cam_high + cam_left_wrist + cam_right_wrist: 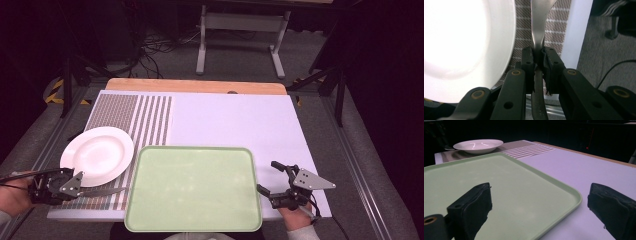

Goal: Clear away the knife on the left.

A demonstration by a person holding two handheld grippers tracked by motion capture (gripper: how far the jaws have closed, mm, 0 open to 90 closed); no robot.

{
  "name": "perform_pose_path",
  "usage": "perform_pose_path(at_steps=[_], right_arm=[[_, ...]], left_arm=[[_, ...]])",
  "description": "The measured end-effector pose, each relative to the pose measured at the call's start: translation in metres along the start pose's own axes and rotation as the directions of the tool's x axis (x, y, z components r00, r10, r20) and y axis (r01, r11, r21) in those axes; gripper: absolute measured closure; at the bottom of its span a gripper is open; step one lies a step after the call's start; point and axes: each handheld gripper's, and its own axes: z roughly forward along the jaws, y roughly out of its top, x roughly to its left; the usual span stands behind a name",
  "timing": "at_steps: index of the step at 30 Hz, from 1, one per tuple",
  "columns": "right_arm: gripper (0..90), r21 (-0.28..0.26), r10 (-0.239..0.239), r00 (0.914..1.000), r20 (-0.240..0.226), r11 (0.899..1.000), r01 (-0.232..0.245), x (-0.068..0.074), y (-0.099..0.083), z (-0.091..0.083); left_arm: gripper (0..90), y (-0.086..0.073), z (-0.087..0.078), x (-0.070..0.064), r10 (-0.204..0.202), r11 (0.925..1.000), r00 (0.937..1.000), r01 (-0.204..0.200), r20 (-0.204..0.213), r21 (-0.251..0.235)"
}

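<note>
From the high view, the left gripper sat at the near left corner of the counter, its fingers clamped on the handle of a metal utensil that ran rightward from them, its long axis roughly parallel to the counter's near edge. The utensil lay over the striped placemat, just below the white plate and pointing toward the left rim of the green tray. The tray lay bare in the middle of the near edge. The right gripper hovered just beside the tray's right rim, fingers apart and holding nothing. Of the two, the left gripper was the one carrying the utensil, and both plate and tray lay close to it; which of them the utensil was bound for I cannot tell.

In the left gripper view, the fingers were closed tight on the narrow neck of the utensil, which widened away from them toward the top edge; its head was cut off, so spoon or fork I cannot tell. It looked like smooth, dull-shining steel. The plate lay just to the left of it, glaring white, with the placemat under both.

In the right gripper view, the two fingers stood wide apart and empty, aimed across the tray toward the far plate, a shallow glossy white dish resting on the placemat.
</note>
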Motion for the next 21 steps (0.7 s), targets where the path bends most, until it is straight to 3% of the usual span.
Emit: perform_pose_path(at_steps=[3, 6, 9, 11, 13, 14, 17, 18, 20, 21], right_arm=[[5.7, -0.002, 0.001, 1.0, 0.001, 1.0, -0.001, 0.0, 0.0, 0.0], [5.7, -0.004, 0.0, 1.0, 0.002, 1.0, 0.0, 0.0, 0.0, 0.0], [5.7, -0.007, -0.001, 1.0, 0.004, 1.0, 0.001, -0.001, 0.001, -0.001], [5.7, -0.006, 0.001, 1.0, 0.005, 1.0, -0.001, -0.001, 0.001, -0.001], [5.7, -0.006, 0.0, 1.0, 0.007, 1.0, 0.0, -0.001, 0.001, -0.002], [5.7, -0.006, 0.0, 1.0, 0.007, 1.0, 0.0, -0.001, 0.001, -0.002], [5.7, -0.007, 0.0, 1.0, 0.008, 1.0, 0.0, -0.001, 0.001, -0.002], [5.7, -0.007, -0.001, 1.0, 0.009, 1.0, 0.001, -0.001, 0.001, -0.002], [5.7, -0.008, -0.002, 1.0, 0.01, 1.0, 0.002, -0.002, 0.001, -0.002], [5.7, -0.008, -0.002, 1.0, 0.01, 1.0, 0.002, -0.002, 0.001, -0.002]], left_arm=[[80.3, 0.003, -0.01, 0.001, -0.056, 0.9977, 0.9981, 0.055, -0.023, -0.039], [80.2, 0.005, -0.017, 0.004, -0.088, 0.9938, 0.996, 0.086, -0.016, -0.07], [80.2, 0.01, -0.024, 0.007, -0.148, 0.9829, 0.989, 0.147, 0.002, -0.111], [80.2, 0.012, -0.026, 0.007, -0.156, 0.981, 0.9877, 0.156, 0.007, -0.115], [80.2, 0.018, -0.027, 0.009, -0.202, 0.9694, 0.979, 0.204, 0.031, -0.136], [80.2, 0.018, -0.027, 0.009, -0.202, 0.9694, 0.979, 0.204, 0.031, -0.136], [80.2, 0.023, -0.03, 0.011, -0.237, 0.9578, 0.9707, 0.24, 0.041, -0.158], [80.2, 0.024, -0.032, 0.012, -0.257, 0.9508, 0.9643, 0.264, 0.064, -0.162], [80.2, 0.026, -0.035, 0.012, -0.26, 0.9498, 0.9634, 0.267, 0.064, -0.163], [80.1, 0.028, -0.038, 0.013, -0.272, 0.944, 0.9598, 0.28, 0.069, -0.174]])
